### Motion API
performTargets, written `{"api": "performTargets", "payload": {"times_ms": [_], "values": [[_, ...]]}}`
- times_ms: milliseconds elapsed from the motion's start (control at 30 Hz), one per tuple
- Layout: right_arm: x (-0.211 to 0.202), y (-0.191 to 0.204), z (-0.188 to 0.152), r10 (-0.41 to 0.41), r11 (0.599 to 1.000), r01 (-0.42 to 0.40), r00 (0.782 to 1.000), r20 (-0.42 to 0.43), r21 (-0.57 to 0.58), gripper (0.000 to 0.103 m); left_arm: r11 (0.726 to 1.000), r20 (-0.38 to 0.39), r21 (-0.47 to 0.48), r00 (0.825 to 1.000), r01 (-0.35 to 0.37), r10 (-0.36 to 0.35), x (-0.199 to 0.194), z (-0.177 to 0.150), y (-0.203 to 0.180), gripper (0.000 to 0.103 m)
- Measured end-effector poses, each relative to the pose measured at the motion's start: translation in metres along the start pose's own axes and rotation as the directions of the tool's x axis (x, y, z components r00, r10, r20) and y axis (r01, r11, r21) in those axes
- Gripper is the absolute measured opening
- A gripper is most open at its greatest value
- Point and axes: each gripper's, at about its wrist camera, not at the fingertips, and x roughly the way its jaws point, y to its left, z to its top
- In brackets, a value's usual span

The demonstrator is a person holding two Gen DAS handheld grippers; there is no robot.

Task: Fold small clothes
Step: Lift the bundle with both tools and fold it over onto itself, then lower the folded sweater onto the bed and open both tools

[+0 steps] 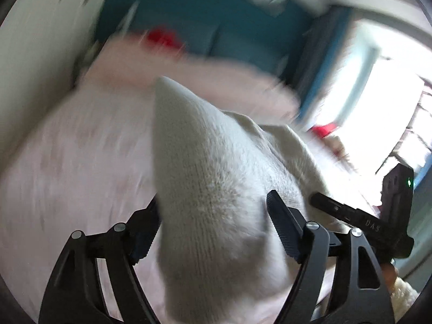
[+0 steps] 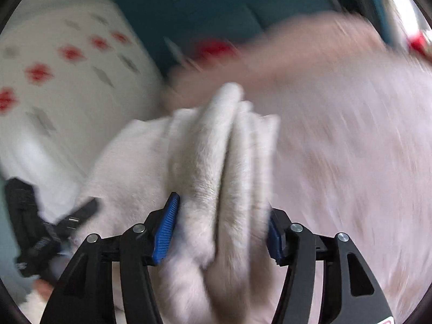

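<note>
The left gripper [image 1: 213, 224] and right gripper [image 2: 220, 232] each clamp bunched folds of a cream, fuzzy knitted garment [image 1: 216, 162] above a pale pink bedsheet [image 1: 81, 148].

Pale pink bedsheet [image 1: 67, 148] w/ teal headboard [image 1: 210, 21] behind; bright window [image 1: 378, 86] at right.
</note>
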Motion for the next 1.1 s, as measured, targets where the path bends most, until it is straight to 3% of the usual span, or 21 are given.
{"api": "performTargets", "payload": {"times_ms": [67, 100, 167, 233, 267, 333, 433, 467, 533, 567, 633, 700, 767, 833, 867, 900, 967, 1033, 1067, 1100], "values": [[0.013, -0.038, -0.032, -0.012, 0.992, 0.019, 0.998, -0.055, 0.128, 0.057, 0.994, -0.111, -0.071, 0.991, -0.08, 0.072, 0.03, -0.037, 0.032, 0.072], [0.01, -0.048, -0.04, 0.003, 0.987, 0.006, 0.999, -0.051, 0.163, 0.057, 0.99, -0.133, -0.114, 0.989, -0.082, 0.067, 0.034, -0.049, 0.043, 0.072], [0.005, -0.059, -0.047, 0.02, 0.979, -0.009, 0.999, -0.051, 0.206, 0.057, 0.978, -0.128, -0.197, 0.991, -0.065, 0.04, 0.029, -0.065, 0.06, 0.073], [0.009, -0.057, -0.043, 0.061, 0.977, -0.045, 0.995, -0.073, 0.209, 0.059, 0.97, -0.109, -0.238, 0.994, -0.048, 0.022, 0.025, -0.066, 0.064, 0.081], [0.011, -0.053, -0.04, 0.069, 0.977, -0.052, 0.995, -0.076, 0.204, 0.062, 0.967, -0.106, -0.25, 0.994, -0.043, 0.017, 0.026, -0.067, 0.063, 0.083], [0.021, -0.042, -0.033, 0.089, 0.977, -0.07, 0.992, -0.085, 0.201, 0.081, 0.962, -0.112, -0.271, 0.994, -0.041, 0.011, 0.034, -0.067, 0.067, 0.087], [0.063, -0.034, -0.037, 0.083, 0.981, -0.051, 0.981, -0.173, 0.186, 0.085, 0.95, -0.18, -0.307, 0.984, -0.063, 0.008, 0.06, -0.077, 0.065, 0.087], [0.074, -0.035, -0.04, 0.074, 0.983, -0.038, 0.977, -0.199, 0.181, 0.084, 0.941, -0.203, -0.329, 0.979, -0.076, 0.009, 0.068, -0.086, 0.066, 0.086], [0.091, -0.026, -0.039, 0.08, 0.987, -0.043, 0.969, -0.235, 0.157, 0.047, 0.934, -0.238, -0.347, 0.971, -0.089, 0.004, 0.08, -0.091, 0.07, 0.065], [0.085, -0.015, -0.032, 0.057, 0.991, -0.029, 0.974, -0.218, 0.129, 0.042, 0.931, -0.248, -0.353, 0.969, -0.097, 0.007, 0.082, -0.092, 0.07, 0.061], [0.055, 0.015, -0.012, 0.05, 0.999, -0.048, 0.991, -0.123, 0.012, 0.031, 0.935, -0.202, -0.347, 0.979, -0.073, 0.001, 0.067, -0.084, 0.063, 0.04], [0.034, 0.033, -0.001, 0.036, 0.996, -0.041, 0.997, -0.069, -0.075, 0.03, 0.95, -0.16, -0.308, 0.987, -0.047, -0.003, 0.049, -0.074, 0.055, 0.038], [0.036, 0.032, 0.0, 0.018, 0.995, -0.027, 0.996, -0.085, -0.101, 0.032, 0.961, -0.132, -0.273, 0.991, -0.052, 0.016, 0.038, -0.069, 0.052, 0.039], [0.068, 0.013, -0.013, -0.03, 0.997, 0.014, 0.98, -0.196, -0.08, 0.044, 0.962, -0.192, -0.256, 0.98, -0.096, 0.047, 0.053, -0.077, 0.055, 0.042], [0.09, -0.003, -0.025, -0.076, 0.996, 0.061, 0.959, -0.274, -0.061, 0.046, 0.96, -0.238, -0.245, 0.968, -0.133, 0.073, 0.065, -0.085, 0.058, 0.043], [0.091, -0.012, -0.031, -0.041, 0.999, 0.041, 0.96, -0.277, -0.006, 0.05, 0.959, -0.269, -0.231, 0.958, -0.162, 0.097, 0.072, -0.093, 0.059, 0.044], [0.063, -0.01, -0.03, -0.02, 0.998, 0.032, 0.981, -0.191, 0.059, 0.049, 0.963, -0.256, -0.197, 0.958, -0.183, 0.129, 0.069, -0.099, 0.053, 0.045], [0.029, 0.014, -0.024, -0.073, 0.997, 0.073, 0.994, -0.082, -0.005, 0.045, 0.967, -0.224, -0.153, 0.96, -0.203, 0.166, 0.054, -0.095, 0.043, 0.047], [0.02, 0.024, -0.022, -0.056, 0.998, 0.055, 0.997, -0.059, -0.03, 0.043, 0.966, -0.207, -0.109, 0.956, -0.232, 0.207, 0.045, -0.092, 0.034, 0.048], [0.015, 0.034, -0.021, -0.044, 0.998, 0.041, 0.998, -0.047, -0.057, 0.031, 0.965, -0.194, -0.082, 0.954, -0.248, 0.228, 0.041, -0.091, 0.03, 0.05]]}}
